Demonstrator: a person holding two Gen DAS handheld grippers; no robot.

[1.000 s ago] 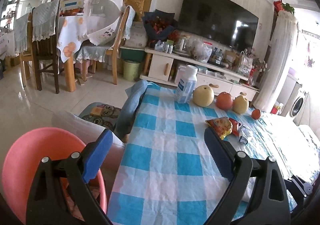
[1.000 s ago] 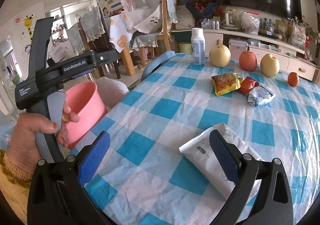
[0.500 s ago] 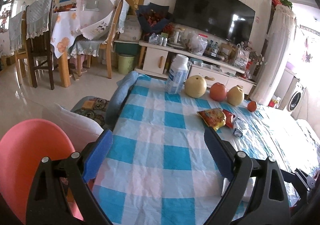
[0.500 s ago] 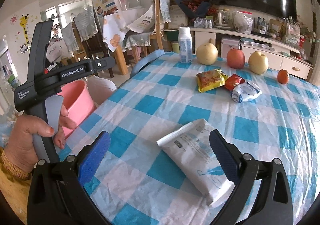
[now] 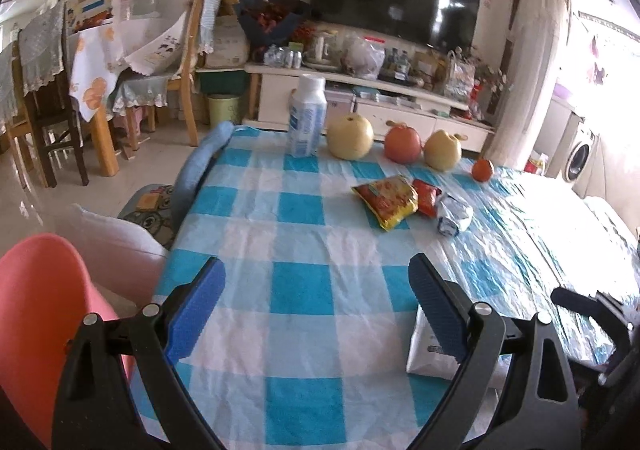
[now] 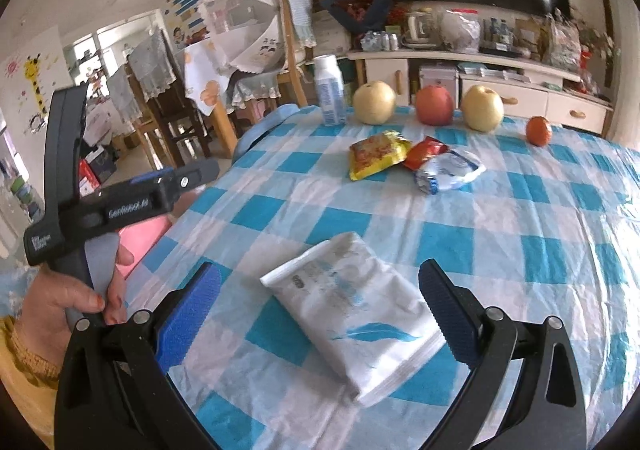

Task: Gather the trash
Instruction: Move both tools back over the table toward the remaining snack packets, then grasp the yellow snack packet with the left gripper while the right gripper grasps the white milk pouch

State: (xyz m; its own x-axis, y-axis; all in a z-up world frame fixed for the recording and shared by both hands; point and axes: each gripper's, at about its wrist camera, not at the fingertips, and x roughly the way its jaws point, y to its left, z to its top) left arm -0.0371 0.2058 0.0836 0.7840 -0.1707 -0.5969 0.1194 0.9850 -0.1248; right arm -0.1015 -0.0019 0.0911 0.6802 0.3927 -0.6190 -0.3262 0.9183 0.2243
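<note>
A flat white packet [image 6: 352, 310] with a blue feather print lies on the blue-checked tablecloth [image 6: 520, 218], between the wide-apart fingers of my open right gripper [image 6: 320, 310]. Part of this white packet [image 5: 432, 354] also shows behind the right finger of my open left gripper [image 5: 316, 306], which holds nothing. Farther back lie a yellow snack bag [image 5: 386, 200], a red wrapper [image 5: 427, 196] and a crumpled white-blue wrapper [image 5: 454, 214]. A pink bin [image 5: 44, 314] stands below the table's left edge.
A white bottle [image 5: 307, 120], two pears, an apple [image 5: 403, 144] and a small orange [image 5: 482, 169] line the far table edge. A hand holds the left gripper's handle [image 6: 80, 210] at the table's left. Chairs and a TV cabinet stand beyond.
Both grippers have moved forward over the table. The white packet now sits nearer and between the right fingers. The pink bin has slid toward the left edge of the left wrist view.
</note>
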